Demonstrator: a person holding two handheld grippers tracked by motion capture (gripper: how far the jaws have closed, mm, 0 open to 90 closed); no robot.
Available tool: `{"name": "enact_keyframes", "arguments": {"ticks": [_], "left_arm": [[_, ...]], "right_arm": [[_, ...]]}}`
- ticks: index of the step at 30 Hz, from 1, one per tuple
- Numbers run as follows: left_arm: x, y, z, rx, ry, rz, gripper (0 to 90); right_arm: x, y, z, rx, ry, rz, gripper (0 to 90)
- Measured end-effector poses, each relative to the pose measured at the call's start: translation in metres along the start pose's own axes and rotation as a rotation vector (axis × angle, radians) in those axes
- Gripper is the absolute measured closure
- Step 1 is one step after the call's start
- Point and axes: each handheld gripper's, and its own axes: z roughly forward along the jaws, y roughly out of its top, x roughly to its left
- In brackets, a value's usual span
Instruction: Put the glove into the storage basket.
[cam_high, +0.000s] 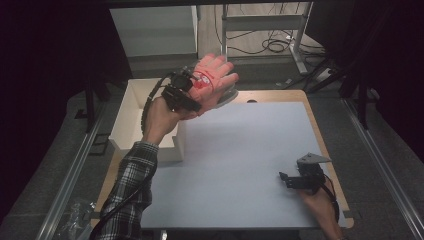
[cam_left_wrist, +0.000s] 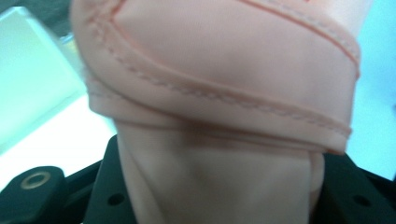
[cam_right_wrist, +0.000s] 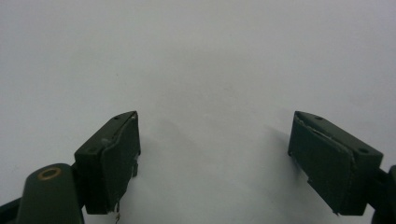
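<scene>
One thing is in my grip so far: my left gripper (cam_high: 192, 97) has its jaws pinched tight on the pink glove (cam_high: 212, 77), and I hold it up in the air above the far left part of the desk (cam_high: 250, 150), right by the white box (cam_high: 137, 117). My right gripper (cam_high: 295, 181) sits low over the bare desk with its jaws wide and nothing between them. I think the picking up is done, and the glove must yet be put down somewhere, maybe in the box.
</scene>
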Motion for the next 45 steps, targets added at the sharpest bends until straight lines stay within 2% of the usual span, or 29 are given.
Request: {"name": "enact_keyframes", "arguments": {"ticks": [7,9,11,15,17,20,23,29,30,38,45], "left_arm": [[0.029,-0.012,-0.027,-0.026,0.049,-0.079,54.0],[0.039,-0.018,-0.034,-0.039,0.062,-0.111,54.0],[0.049,-0.025,-0.04,-0.04,0.093,-0.153,53.9],[0.069,-0.041,-0.042,-0.029,0.131,-0.213,53.6],[0.076,-0.048,-0.038,-0.022,0.137,-0.239,53.6],[0.089,-0.061,-0.027,-0.002,0.162,-0.287,53.3],[0.097,-0.071,-0.015,0.027,0.17,-0.319,52.9],[0.107,-0.087,0.009,0.067,0.175,-0.364,52.6],[0.108,-0.091,0.017,0.078,0.185,-0.378,52.6],[0.108,-0.1,0.056,0.13,0.174,-0.405,51.9],[0.102,-0.102,0.091,0.202,0.155,-0.405,50.4]], "right_arm": [[0.0,0.0,0.0,-0.002,-0.001,-0.004,17.0],[0.0,0.0,0.0,-0.002,-0.002,-0.004,17.0],[0.0,0.0,0.0,-0.002,-0.002,-0.004,17.1],[0.0,0.0,0.0,-0.001,-0.003,-0.003,17.0],[0.0,0.0,0.0,-0.001,-0.003,-0.002,17.0],[0.0,0.0,0.0,-0.001,-0.003,-0.002,17.1],[0.0,0.0,0.0,-0.001,-0.002,-0.002,17.1],[0.0,0.0,0.0,-0.001,-0.003,-0.002,17.1],[0.0,0.0,0.0,-0.001,-0.003,-0.002,17.1],[0.0,0.0,0.0,0.0,-0.003,-0.002,17.1],[0.0,0.0,0.0,-0.001,-0.003,-0.002,17.0]]}}
